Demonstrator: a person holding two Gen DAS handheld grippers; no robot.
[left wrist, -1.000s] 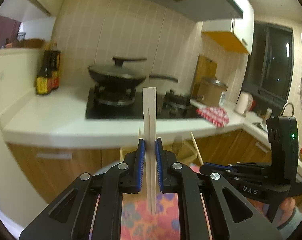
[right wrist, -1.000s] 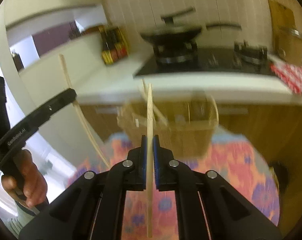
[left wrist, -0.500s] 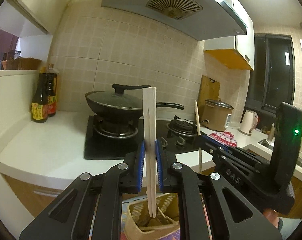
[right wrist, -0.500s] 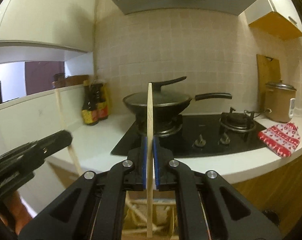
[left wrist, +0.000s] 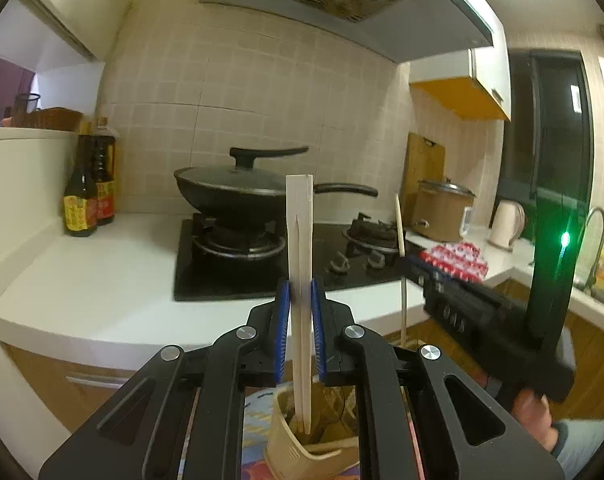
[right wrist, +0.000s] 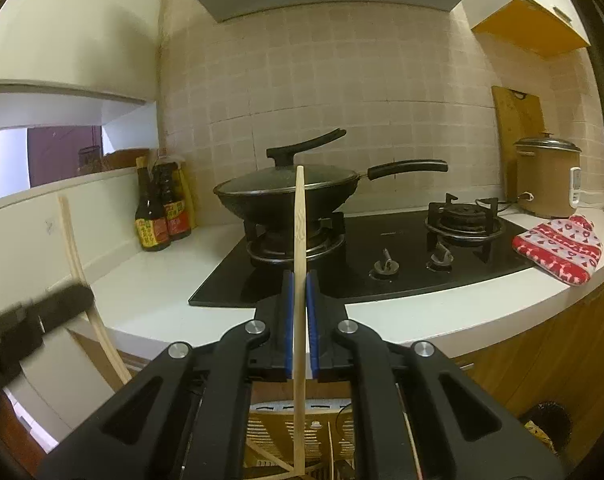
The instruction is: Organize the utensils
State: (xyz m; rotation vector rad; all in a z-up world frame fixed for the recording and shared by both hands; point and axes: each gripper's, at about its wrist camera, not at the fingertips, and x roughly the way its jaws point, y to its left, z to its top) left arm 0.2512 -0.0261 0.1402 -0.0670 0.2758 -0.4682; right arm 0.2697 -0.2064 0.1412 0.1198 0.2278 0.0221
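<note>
Each gripper was built of matte black plastic linkage arms with triangular cut-outs, joined by round silver pivot screws. The left gripper (left wrist: pixel 300 300) carried blue ribbed pads (left wrist: pixel 282 332) on its fingers, as did the right gripper (right wrist: pixel 300 296). The right unit's body bore white lettering, blurred, and a lit green indicator lamp. A light blue sleeve cuff (left wrist: pixel 581 444) covered the person's right wrist.
</note>
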